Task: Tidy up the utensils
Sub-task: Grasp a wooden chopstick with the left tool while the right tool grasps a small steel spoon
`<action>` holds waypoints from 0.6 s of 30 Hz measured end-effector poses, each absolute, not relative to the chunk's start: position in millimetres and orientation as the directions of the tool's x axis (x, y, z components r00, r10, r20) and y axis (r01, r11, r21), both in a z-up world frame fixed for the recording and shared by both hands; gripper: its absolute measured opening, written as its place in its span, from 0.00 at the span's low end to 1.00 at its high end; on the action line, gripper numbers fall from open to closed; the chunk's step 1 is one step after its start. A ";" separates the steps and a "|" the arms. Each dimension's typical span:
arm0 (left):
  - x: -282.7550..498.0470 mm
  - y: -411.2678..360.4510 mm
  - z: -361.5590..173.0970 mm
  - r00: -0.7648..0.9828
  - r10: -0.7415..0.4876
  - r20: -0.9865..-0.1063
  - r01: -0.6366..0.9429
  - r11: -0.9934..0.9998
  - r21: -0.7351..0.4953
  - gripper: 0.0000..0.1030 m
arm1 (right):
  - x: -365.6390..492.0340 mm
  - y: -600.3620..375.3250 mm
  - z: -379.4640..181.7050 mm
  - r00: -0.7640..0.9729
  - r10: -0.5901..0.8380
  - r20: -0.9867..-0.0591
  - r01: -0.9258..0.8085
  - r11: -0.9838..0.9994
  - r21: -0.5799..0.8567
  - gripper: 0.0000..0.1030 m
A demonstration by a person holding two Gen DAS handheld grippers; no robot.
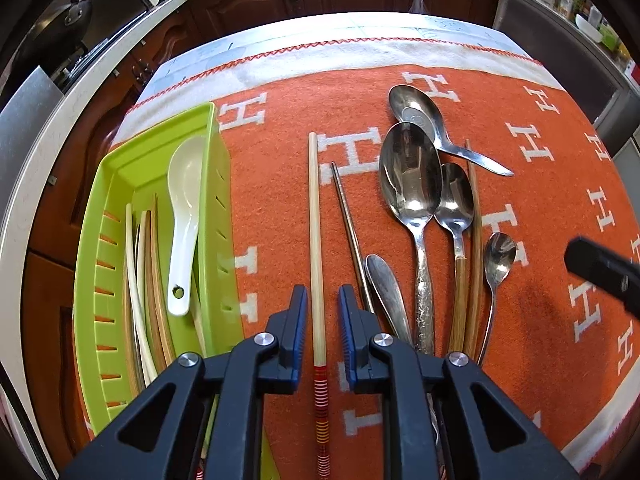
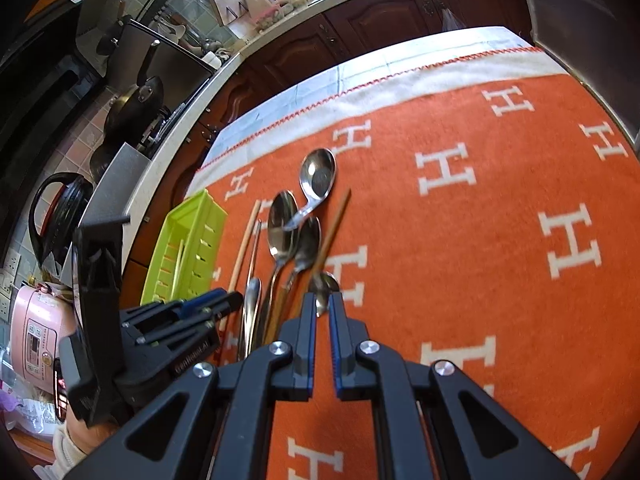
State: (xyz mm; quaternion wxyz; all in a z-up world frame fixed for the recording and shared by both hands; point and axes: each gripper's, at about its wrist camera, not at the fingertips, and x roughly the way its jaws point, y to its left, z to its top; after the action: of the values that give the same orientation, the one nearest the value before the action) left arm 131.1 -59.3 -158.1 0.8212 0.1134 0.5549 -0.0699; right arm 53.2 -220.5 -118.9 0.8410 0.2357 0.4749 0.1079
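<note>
The left hand-held gripper (image 1: 322,300) straddles a pale chopstick (image 1: 315,240) on the orange cloth (image 1: 540,340), jaws narrow with a gap on each side. The right hand-held gripper (image 2: 322,304) hangs nearly shut and empty over the small spoon (image 2: 325,286). The green tray (image 1: 120,168) of utensils sits left on the surface.
</note>
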 end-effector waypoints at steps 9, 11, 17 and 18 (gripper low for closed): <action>126.2 -44.9 -148.4 0.384 -0.089 -0.919 0.208 0.978 -0.008 0.03 | 63.8 -219.8 -130.6 0.473 0.470 -0.746 0.055 0.829 0.557 0.06; 123.5 -41.6 -142.4 0.388 -0.108 -0.915 0.206 0.978 -0.028 0.03 | 63.5 -219.4 -138.2 0.443 0.500 -0.744 0.067 0.810 0.583 0.06; 111.0 -29.4 -107.2 0.426 -0.171 -0.889 0.205 0.975 -0.089 0.03 | 60.9 -207.8 -149.0 0.393 0.525 -0.755 0.082 0.798 0.598 0.06; 109.1 -25.5 -100.7 0.434 -0.178 -0.883 0.203 0.974 -0.096 0.03 | 60.6 -205.2 -149.6 0.385 0.527 -0.758 0.081 0.799 0.596 0.06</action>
State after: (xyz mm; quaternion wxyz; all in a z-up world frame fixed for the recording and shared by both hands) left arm 109.1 -25.5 -100.7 0.8466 0.0121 0.5201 -0.1124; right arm 60.6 -205.2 -149.6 0.7823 0.2835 0.5361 0.1426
